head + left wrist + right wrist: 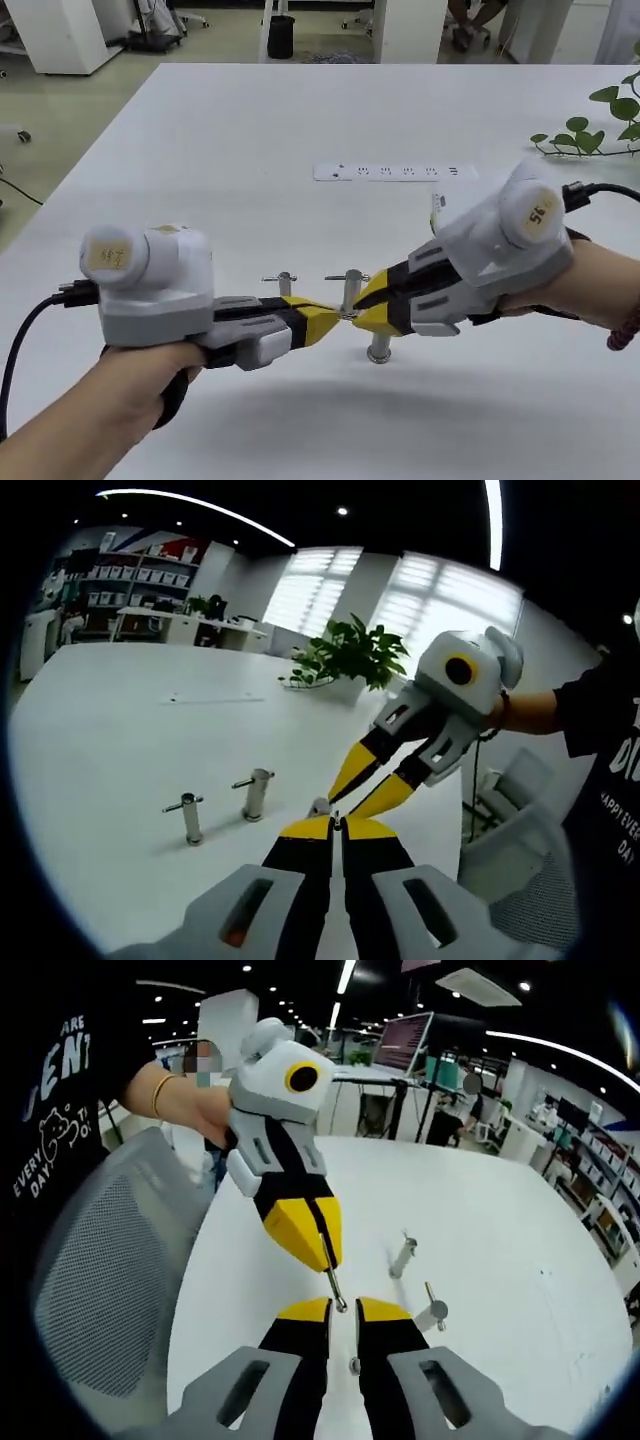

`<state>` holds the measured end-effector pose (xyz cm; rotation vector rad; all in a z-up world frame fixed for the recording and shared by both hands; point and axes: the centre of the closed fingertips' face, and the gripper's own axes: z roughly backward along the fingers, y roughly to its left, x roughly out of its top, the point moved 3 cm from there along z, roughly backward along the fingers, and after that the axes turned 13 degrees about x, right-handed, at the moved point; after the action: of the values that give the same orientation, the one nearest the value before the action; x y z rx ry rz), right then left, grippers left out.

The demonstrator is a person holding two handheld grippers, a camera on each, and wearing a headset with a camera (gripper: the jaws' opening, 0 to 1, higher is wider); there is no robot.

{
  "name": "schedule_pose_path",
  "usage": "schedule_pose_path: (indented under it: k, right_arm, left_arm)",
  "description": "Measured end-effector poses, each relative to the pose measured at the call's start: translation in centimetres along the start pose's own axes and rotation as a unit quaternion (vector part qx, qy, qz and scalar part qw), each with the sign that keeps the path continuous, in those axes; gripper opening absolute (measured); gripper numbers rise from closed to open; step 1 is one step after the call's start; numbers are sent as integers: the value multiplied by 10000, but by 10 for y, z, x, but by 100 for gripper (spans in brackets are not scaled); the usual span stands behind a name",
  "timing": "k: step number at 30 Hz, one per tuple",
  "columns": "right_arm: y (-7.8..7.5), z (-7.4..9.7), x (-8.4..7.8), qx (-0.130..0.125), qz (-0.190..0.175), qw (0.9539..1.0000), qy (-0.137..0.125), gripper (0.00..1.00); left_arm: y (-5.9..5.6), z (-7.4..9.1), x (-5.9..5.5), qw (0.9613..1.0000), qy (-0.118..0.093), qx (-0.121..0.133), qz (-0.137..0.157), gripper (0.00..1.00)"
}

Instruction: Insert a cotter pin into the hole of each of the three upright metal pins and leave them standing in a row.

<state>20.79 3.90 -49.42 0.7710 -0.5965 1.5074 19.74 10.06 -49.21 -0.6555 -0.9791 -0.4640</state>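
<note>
Clamping on the left: we see the left gripper with its jaws pressed together on a thin cotter pin, which sticks out past the yellow tips.
Right side: we read the right gripper as drawn in to a narrow gap on the held metal pin, which stands between its jaws. The pin's round base rests on the white table.
Free end: in the right gripper view we find the cotter pin touching the top of the held metal pin. We cannot tell whether it has entered the hole.
Tips: they meet nose to nose just above the base of the held metal pin, one from its left and one from its right.
Next in row: the middle metal pin stands upright just behind and left of the held metal pin, with a fitted cotter pin crosswise through its top.
Last in row: the far metal pin stands upright further left of the held metal pin, with a second fitted cotter pin across it.
Beyond: the power strip lies well past the held metal pin.
Edge: the plant sits well beyond and right of the held metal pin.
</note>
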Motion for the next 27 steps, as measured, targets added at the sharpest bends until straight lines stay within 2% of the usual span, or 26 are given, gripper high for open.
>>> schedule_pose_path:
  k: [2,5,10,15,21,27]
  right_arm:
    - [2,1,-2,82,-318,9994,-137,6]
    - [4,1,-3,143,-517,9981,-287,6]
    - [11,0,-6,401,-1033,9922,-579,7]
    - [16,0,-8,517,-1202,9885,-759,8]
    - [22,0,-10,717,-1291,9848,-916,9]
    - [29,0,-11,933,-1341,9811,-1034,9]
  left_arm:
    - [1,1,-2,10000,3,-6,-33,0]
    - [3,2,-7,9999,23,-16,-100,0]
    - [3,5,-11,9996,-87,-132,-239,0]
    - [0,10,-16,9982,-121,-244,-534,0]
    - [-7,15,-17,9962,-243,-482,-685,0]
    - [-13,17,-17,9946,-263,-647,-766,0]
